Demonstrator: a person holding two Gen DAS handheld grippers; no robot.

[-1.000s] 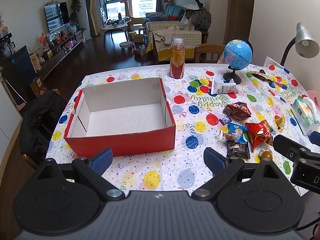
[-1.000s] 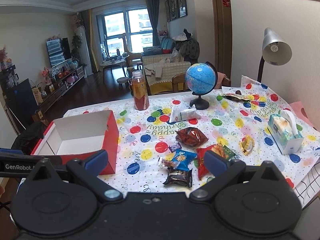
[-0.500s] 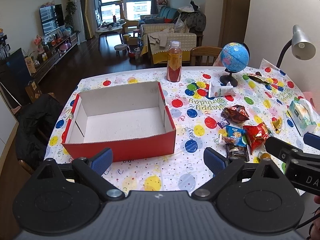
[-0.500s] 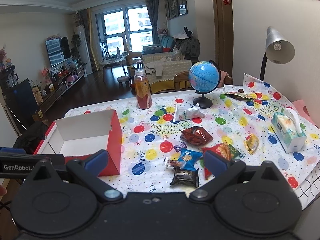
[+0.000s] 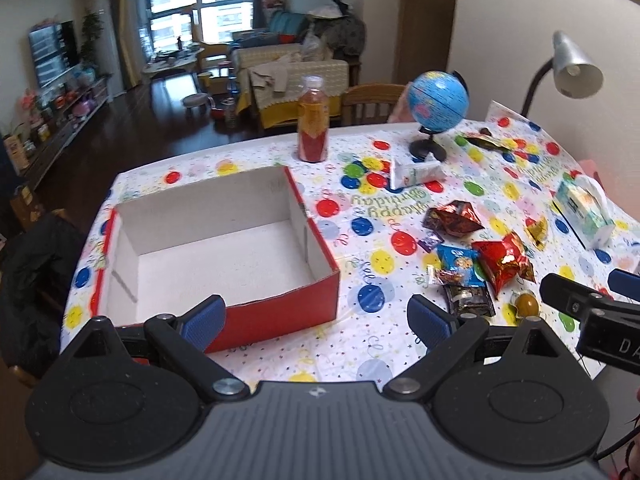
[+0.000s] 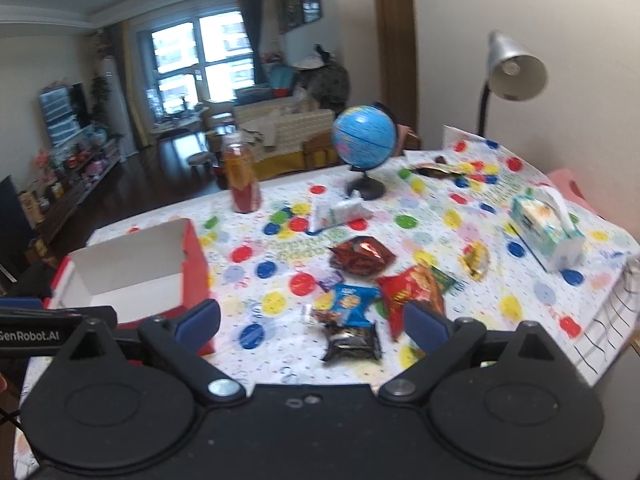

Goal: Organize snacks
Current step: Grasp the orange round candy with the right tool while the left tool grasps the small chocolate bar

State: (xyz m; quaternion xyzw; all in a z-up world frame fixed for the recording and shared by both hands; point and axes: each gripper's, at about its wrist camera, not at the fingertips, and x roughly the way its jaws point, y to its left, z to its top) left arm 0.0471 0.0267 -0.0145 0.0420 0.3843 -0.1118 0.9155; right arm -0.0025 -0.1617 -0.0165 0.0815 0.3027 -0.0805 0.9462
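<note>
Snacks (image 6: 352, 304) just ahead of our right gripper (image 6: 312, 322): light, crinkly, slippery packets; we'd pinch a sealed edge. Both grippers spread wide, empty; left gripper (image 5: 316, 316) faces box (image 5: 280, 312).

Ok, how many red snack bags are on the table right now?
2. A dark red bag lies right of the red box; a bright red bag lies nearer the camera, beside the blue cookie packet. More could hide under the pile.
</note>
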